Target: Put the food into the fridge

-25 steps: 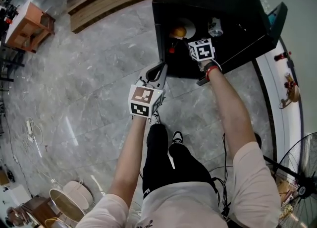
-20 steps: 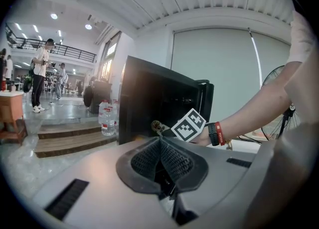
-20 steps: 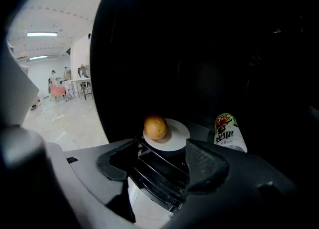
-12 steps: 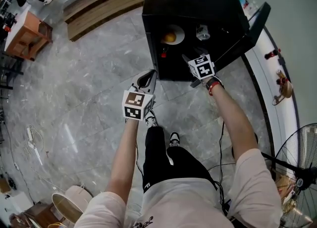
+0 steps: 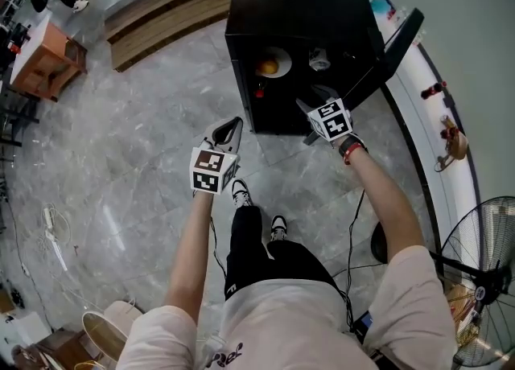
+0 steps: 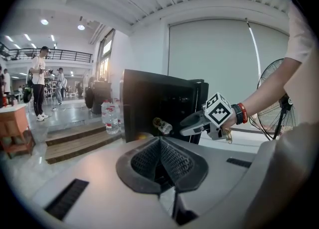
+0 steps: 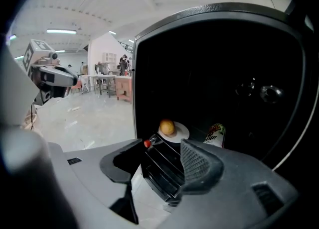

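1. Nearest, the person stands on the grey stone floor [image 5: 137, 167] facing the fridge, one gripper out on each arm.
2. The left gripper [image 5: 233, 124] is held out over the floor, short of the fridge. Its jaws are pressed together with nothing between them.
3. The right gripper [image 5: 310, 115] hovers just in front of the open fridge mouth. Its jaws stand well apart and are closing, and the gap holds nothing; only the wire shelf [image 7: 164, 166] shows through it.
4. The black fridge [image 5: 298, 6] stands open, its door [image 5: 390, 43] swung out to the right.
5. The food is inside: a round orange-yellow fruit [image 7: 167, 127] sits on a white plate [image 7: 181, 133], and a can [image 7: 215, 134] lies just beside it. A small red-tipped thing [image 7: 147, 144] sits at the shelf's front edge; what it is cannot be told.
6. Judging by this, the loading looks done and both hands are free. The likely next move is shutting the door, which calls for the right gripper to reach its outer edge and push it round without knocking the shelf.
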Available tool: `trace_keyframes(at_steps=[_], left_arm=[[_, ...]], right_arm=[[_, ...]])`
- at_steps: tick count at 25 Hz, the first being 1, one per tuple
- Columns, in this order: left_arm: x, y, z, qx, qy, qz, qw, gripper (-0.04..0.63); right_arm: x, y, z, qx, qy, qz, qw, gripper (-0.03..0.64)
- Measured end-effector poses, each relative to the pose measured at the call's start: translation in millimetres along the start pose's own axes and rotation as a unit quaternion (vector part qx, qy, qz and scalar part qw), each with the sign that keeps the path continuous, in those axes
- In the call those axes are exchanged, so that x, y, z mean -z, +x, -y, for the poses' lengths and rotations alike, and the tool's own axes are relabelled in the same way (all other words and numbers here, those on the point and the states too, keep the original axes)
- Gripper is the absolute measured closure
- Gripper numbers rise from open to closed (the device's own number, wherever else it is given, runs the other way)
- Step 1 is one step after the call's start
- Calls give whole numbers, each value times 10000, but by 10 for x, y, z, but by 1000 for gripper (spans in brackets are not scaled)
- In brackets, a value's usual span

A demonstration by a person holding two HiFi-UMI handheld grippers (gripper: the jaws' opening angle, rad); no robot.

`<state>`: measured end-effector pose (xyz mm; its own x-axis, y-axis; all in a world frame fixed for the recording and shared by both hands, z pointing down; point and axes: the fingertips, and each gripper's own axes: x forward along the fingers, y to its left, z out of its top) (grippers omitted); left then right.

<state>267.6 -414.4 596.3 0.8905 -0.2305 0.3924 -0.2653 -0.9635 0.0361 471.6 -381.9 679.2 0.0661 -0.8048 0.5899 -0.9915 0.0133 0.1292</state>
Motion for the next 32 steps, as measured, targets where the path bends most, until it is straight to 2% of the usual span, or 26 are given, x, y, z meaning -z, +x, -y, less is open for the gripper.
trace_keyframes(at_steps=[7,20,32], left_arm=[[-235,-216,86,-48,77,63,9999,575],[-555,-585,401,-70,149,222,9996,577],[-747,-952,563,-264,219,494,9982,577]], right_arm=[[-92,-482,-50,-46,-35,40,10000,408],[-374,-1336,-131,16,-186,416,9990,483],[-482,-1990,-200,235,73,769,9967,548]])
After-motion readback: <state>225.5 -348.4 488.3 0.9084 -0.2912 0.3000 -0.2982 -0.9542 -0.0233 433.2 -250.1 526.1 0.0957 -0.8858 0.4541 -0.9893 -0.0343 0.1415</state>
